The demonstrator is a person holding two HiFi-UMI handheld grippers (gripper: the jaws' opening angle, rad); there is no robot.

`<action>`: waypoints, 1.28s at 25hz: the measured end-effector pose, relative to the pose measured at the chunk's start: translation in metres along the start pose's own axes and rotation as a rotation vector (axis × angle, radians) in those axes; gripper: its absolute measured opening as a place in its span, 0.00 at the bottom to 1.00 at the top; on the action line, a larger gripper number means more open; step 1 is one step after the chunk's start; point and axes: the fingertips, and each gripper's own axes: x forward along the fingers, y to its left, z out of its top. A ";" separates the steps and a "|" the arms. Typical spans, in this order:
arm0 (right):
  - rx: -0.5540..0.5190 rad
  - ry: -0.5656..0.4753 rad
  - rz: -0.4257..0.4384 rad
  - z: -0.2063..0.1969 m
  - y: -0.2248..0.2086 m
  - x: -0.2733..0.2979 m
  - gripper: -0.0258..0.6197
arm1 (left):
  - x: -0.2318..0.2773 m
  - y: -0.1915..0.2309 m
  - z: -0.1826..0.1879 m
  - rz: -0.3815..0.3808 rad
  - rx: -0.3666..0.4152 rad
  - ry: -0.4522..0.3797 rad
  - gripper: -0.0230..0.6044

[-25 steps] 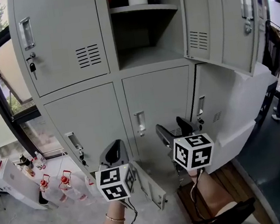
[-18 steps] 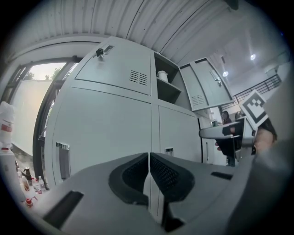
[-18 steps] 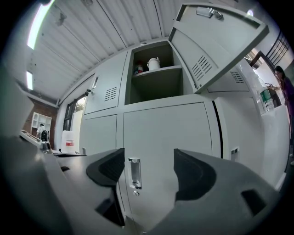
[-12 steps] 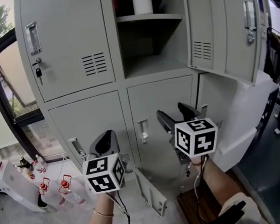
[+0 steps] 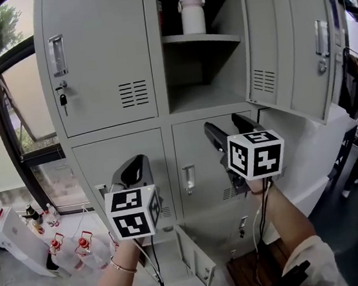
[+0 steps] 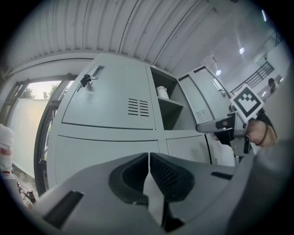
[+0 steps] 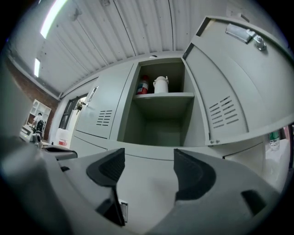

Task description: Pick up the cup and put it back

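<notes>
Cup [image 5: 192, 14], white and lidded, stands upright on the shelf [image 5: 200, 38] of the open locker compartment at the upper middle of the head view, well above both grippers and touched by neither. Just to its left on the same shelf is a red container [image 7: 143, 85], too small to make out further. The compartment's door [image 5: 286, 42] hangs open to the right, its vent slots facing inward. The right gripper [image 5: 225, 125] is raised in front of the lockers, below the shelf and pointing up toward it; its jaws are spread apart with nothing between them. The left gripper [image 5: 134, 172] is held lower, at the lower left of the frame, its jaws pressed together on nothing. In the upper left of the frame a closed locker door [image 5: 100, 55] has a key [image 5: 63, 102] hanging from its lock. Several clear bottles with red caps [image 5: 68, 240] stand on the floor at the lower left, beside a window.
</notes>
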 end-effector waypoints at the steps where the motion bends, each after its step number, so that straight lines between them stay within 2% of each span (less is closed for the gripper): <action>1: -0.002 -0.008 0.000 0.007 0.000 0.002 0.53 | 0.001 0.002 0.005 0.002 -0.005 -0.005 0.06; 5: -0.009 -0.034 -0.002 0.033 -0.001 0.007 0.53 | 0.004 0.010 0.031 0.013 -0.043 -0.035 0.06; 9: -0.007 -0.049 -0.009 0.051 -0.004 0.013 0.53 | 0.008 0.016 0.057 0.031 -0.050 -0.066 0.06; 17: -0.015 -0.086 -0.040 0.095 -0.022 0.024 0.53 | 0.016 0.019 0.095 0.052 0.021 -0.107 0.06; 22: -0.010 -0.090 -0.050 0.116 -0.030 0.035 0.52 | 0.024 0.020 0.118 0.055 0.017 -0.127 0.06; 32: -0.040 -0.106 -0.077 0.154 -0.046 0.048 0.52 | 0.028 0.020 0.155 0.075 0.073 -0.170 0.06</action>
